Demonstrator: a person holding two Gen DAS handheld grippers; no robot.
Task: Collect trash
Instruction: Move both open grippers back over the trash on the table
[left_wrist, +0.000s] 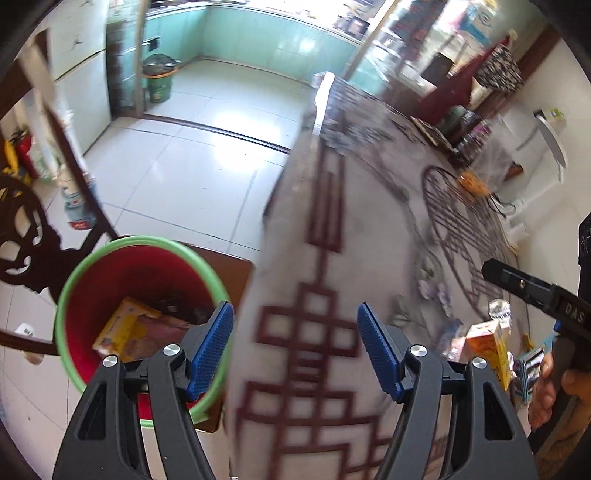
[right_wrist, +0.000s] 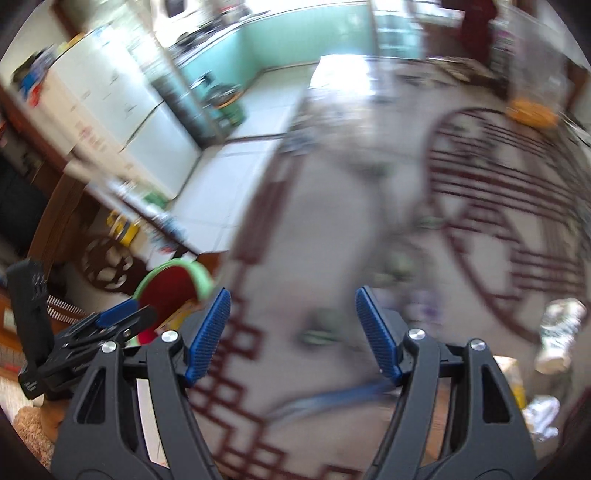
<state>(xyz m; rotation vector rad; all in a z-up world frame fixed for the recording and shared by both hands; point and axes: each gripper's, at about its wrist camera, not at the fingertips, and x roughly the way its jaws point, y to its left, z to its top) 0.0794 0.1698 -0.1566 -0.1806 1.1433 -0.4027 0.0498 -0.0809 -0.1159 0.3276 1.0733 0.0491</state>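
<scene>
Two grippers stand spread and empty. At far left, the red plastic bin with a green rim (left_wrist: 74, 295) sits below the table edge, a yellow carton (left_wrist: 122, 328) already inside. The left gripper (left_wrist: 295, 347) hovers over the patterned tablecloth (left_wrist: 306, 258); the right gripper (right_wrist: 293, 332) likewise. Rightward, the orange-and-white cardboard carton (left_wrist: 487, 343) stands on the table: probably light, crushable, best pinched across its flat sides. The crumpled clear plastic bottle (right_wrist: 557, 332) looks slippery.

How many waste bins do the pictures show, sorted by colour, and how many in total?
Red plastic bin with light green rim, beside the table, trash inside: 1
Dark green bin with orange rim, far on the kitchen floor: 1
Total: 2
</scene>
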